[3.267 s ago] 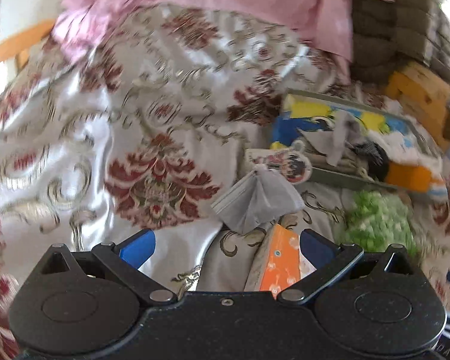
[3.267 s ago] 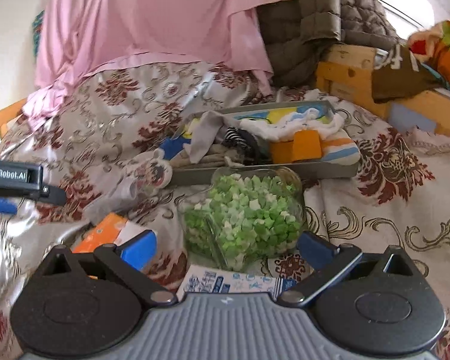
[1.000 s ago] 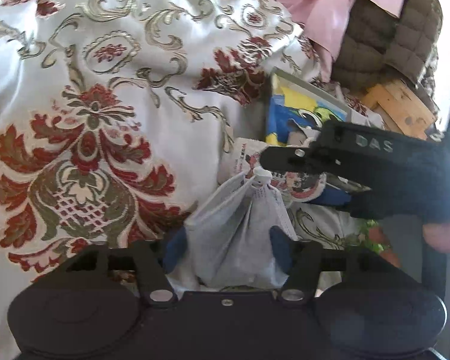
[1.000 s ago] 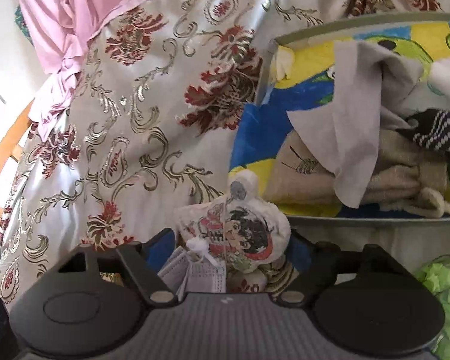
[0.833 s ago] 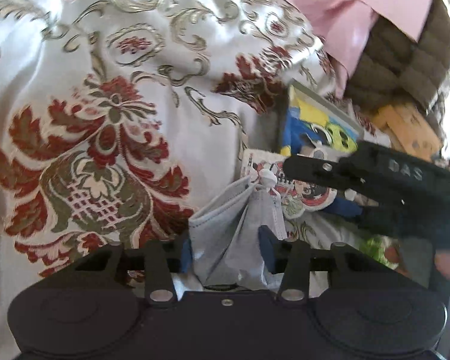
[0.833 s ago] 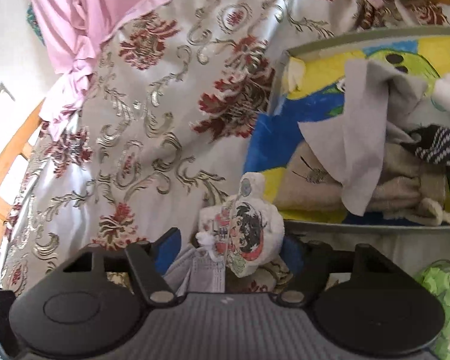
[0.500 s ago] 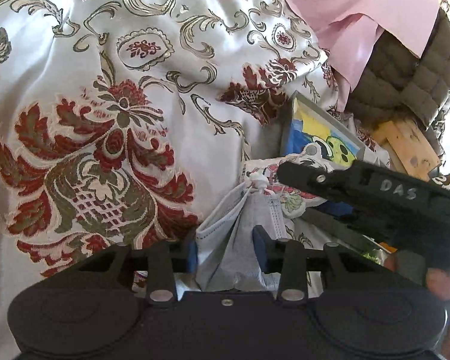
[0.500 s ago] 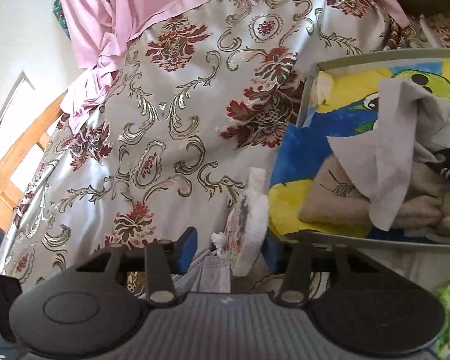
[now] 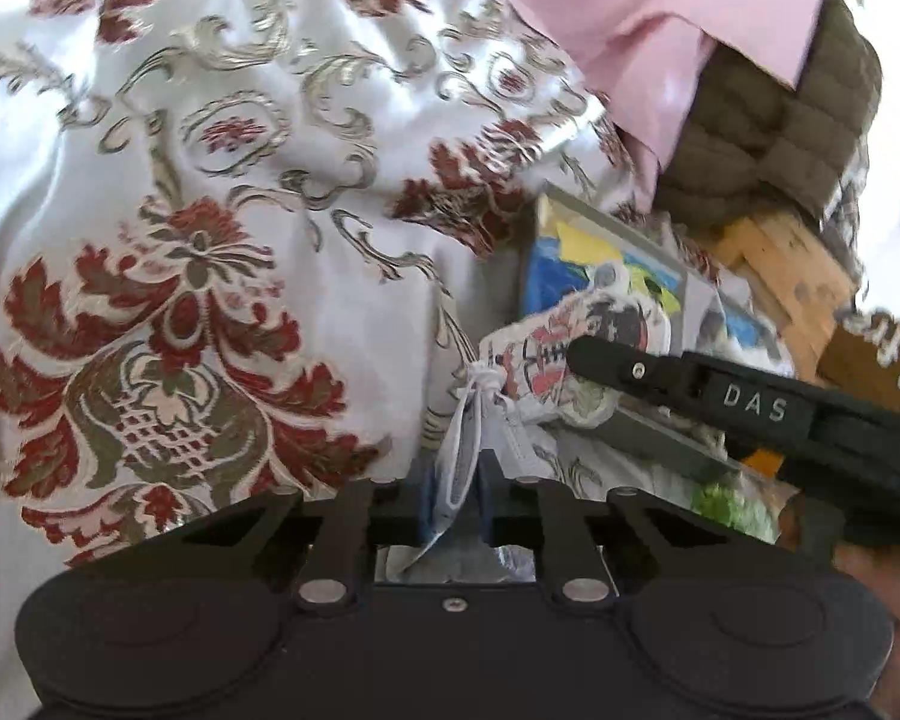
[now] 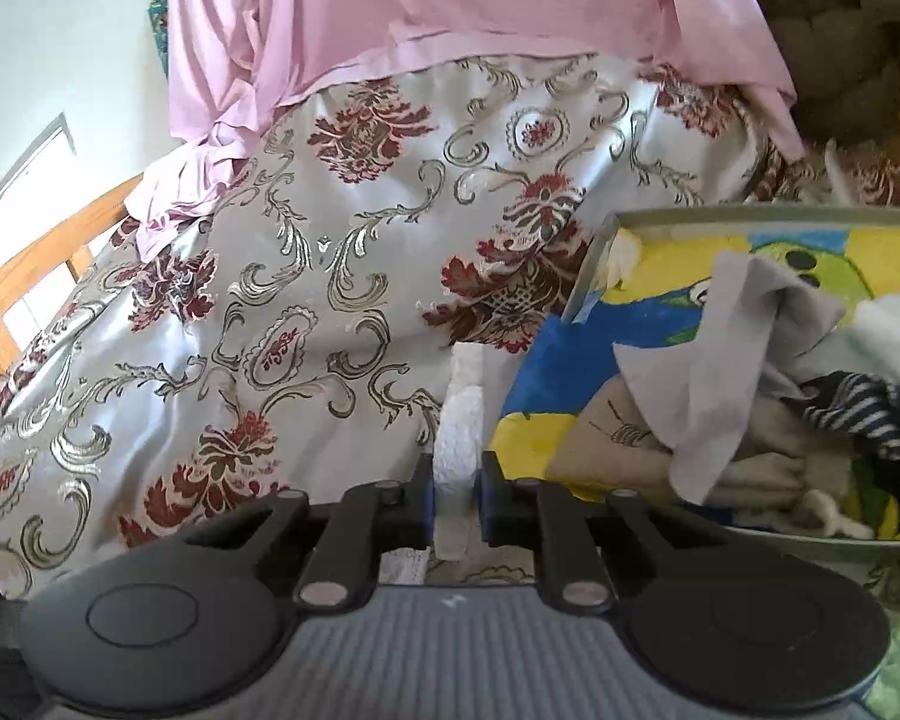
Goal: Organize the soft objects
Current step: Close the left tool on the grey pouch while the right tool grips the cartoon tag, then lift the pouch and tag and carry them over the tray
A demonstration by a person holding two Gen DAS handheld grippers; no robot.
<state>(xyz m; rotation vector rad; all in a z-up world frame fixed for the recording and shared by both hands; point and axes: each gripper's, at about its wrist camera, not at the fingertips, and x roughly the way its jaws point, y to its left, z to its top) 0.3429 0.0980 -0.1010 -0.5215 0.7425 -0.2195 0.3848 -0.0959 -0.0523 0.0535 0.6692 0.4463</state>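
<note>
Left gripper (image 9: 456, 495) is closing on the grey face mask (image 9: 459, 468), pads pinching its folds. Its ear loop looks knotted to the cartoon-print plush pouch (image 9: 576, 354), which the right gripper (image 10: 456, 507) has clamped edge-on, probably to pull the two apart. All this over a damask bedspread (image 10: 330, 276), with the tray (image 10: 750, 219) of soft things just right and a pink sheet (image 10: 450, 0) behind.

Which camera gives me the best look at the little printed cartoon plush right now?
The left wrist view: it shows the plush's printed face broadside, with the right gripper clamped on it. The right wrist view sees the plush only edge-on, as a thin white fuzzy strip pinched in that gripper, print hidden.
</note>
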